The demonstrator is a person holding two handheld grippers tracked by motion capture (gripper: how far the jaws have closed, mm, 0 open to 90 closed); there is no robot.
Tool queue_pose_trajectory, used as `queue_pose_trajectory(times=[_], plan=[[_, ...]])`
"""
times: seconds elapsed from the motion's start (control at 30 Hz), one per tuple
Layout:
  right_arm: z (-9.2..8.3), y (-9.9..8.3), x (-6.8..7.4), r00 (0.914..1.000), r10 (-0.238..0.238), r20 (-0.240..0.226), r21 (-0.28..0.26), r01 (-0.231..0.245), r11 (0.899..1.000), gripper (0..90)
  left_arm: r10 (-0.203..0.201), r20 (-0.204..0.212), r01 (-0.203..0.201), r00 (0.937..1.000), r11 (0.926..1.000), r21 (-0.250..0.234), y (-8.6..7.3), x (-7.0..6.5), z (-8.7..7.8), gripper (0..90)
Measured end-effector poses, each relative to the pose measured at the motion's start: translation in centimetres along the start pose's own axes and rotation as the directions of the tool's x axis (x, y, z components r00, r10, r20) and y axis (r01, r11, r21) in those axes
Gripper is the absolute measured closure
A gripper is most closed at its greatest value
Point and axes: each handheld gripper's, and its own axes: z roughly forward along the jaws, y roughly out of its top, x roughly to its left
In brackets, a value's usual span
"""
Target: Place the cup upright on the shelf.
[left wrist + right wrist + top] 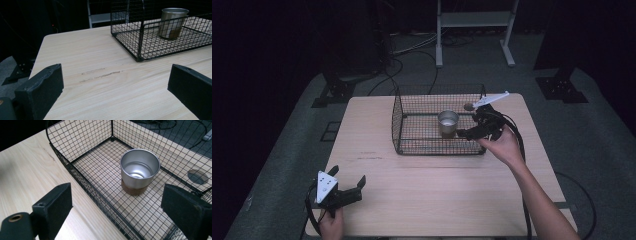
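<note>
A shiny metal cup (pixel 448 121) stands upright on a brown round base inside a black wire basket (pixel 412 125) on the wooden table. My right gripper (pixel 469 126) hovers open at the basket's right end, above its rim, just right of the cup. In the right gripper view the empty cup (pixel 140 167) sits ahead between the two wide-apart jaws of the right gripper (pixel 117 192). My left gripper (pixel 347 176) rests open near the table's front left corner, far from the basket. Its own view shows the left gripper (pixel 115 75) over bare wood, with the cup (pixel 172 22) and basket (pixel 140 45) beyond.
The table (pixel 437 185) has broad bare wood in front of and left of the basket. A round cable hole (pixel 468 106) lies behind the basket's right end. A white metal stand (pixel 474 30) and cables sit on the dark floor beyond.
</note>
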Motion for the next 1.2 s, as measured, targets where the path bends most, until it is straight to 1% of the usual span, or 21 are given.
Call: queue_pose_trajectory(times=[0.13,0.23,0.27,0.33,0.43,0.47,0.6,0.77,1.0,1.03,1.1,1.13,1.2], plan=[[-0.7,-0.7,0.2,1.0000,0.004,-0.006,-0.004,-0.004,1.000,9.2,-0.002,-0.001,0.002,1.0000,1.0000,-0.001,0.0,0.0,0.1,0.0],[-1.3,-1.3,0.2,1.0000,-0.008,-0.005,-0.009,0.008,1.000,9.2,0.003,0.000,-0.003,1.0000,1.0000,0.000,0.0,-0.1,0.1,0.0],[-1.6,-1.6,0.3,1.0000,-0.006,0.001,-0.007,0.006,1.000,9.2,0.003,0.000,-0.003,1.0000,1.0000,-0.001,0.0,-0.1,0.0,0.0],[-2.0,-2.1,0.3,1.0000,-0.004,-0.005,-0.016,0.004,1.000,9.4,0.002,0.000,-0.002,1.0000,1.0000,0.000,0.0,-0.1,0.0,0.0],[-2.4,-3.1,0.4,1.0000,-0.007,-0.005,-0.013,0.007,1.000,9.4,0.000,0.001,0.000,1.0000,1.0000,0.000,0.0,0.0,0.0,0.0],[-2.5,-3.3,0.4,1.0000,-0.002,-0.008,-0.014,0.002,1.000,9.4,0.004,0.001,-0.004,1.0000,1.0000,0.002,0.0,0.0,0.0,0.0],[-2.7,-4.4,0.3,0.9998,0.014,-0.014,-0.011,-0.014,1.000,9.4,-0.003,0.000,0.003,1.0000,1.0000,-0.002,0.0,-0.1,0.0,0.0],[-2.7,-5.5,0.2,0.9997,0.019,-0.014,-0.009,-0.019,1.000,9.4,0.000,0.000,0.000,1.0000,1.0000,-0.002,0.0,-0.1,0.0,0.0],[-3.4,-6.7,0.3,0.9994,0.032,-0.009,-0.021,-0.033,0.999,9.4,0.002,0.001,-0.002,1.0000,1.0000,0.000,0.0,-0.2,0.0,0.0],[-3.4,-6.9,0.2,0.9997,0.025,-0.005,-0.024,-0.026,0.999,9.4,0.003,0.001,-0.003,1.0000,1.0000,-0.002,0.0,-0.2,0.0,0.0],[-3.7,-7.2,0.3,0.9993,0.038,-0.006,-0.028,-0.038,0.999,9.4,0.001,0.000,-0.001,1.0000,1.0000,0.001,0.0,-0.2,0.0,0.0],[-3.8,-7.4,0.3,0.9994,0.035,-0.005,-0.030,-0.035,0.999,9.4,0.002,0.003,-0.002,1.0000,1.0000,0.002,0.0,-0.2,0.1,0.0],[-4.0,-7.7,0.3,0.9994,0.035,-0.003,-0.035,-0.035,0.999,9.4,0.010,0.003,-0.010,0.9999,0.9999,0.006,0.1,-0.2,0.0,0.0]])
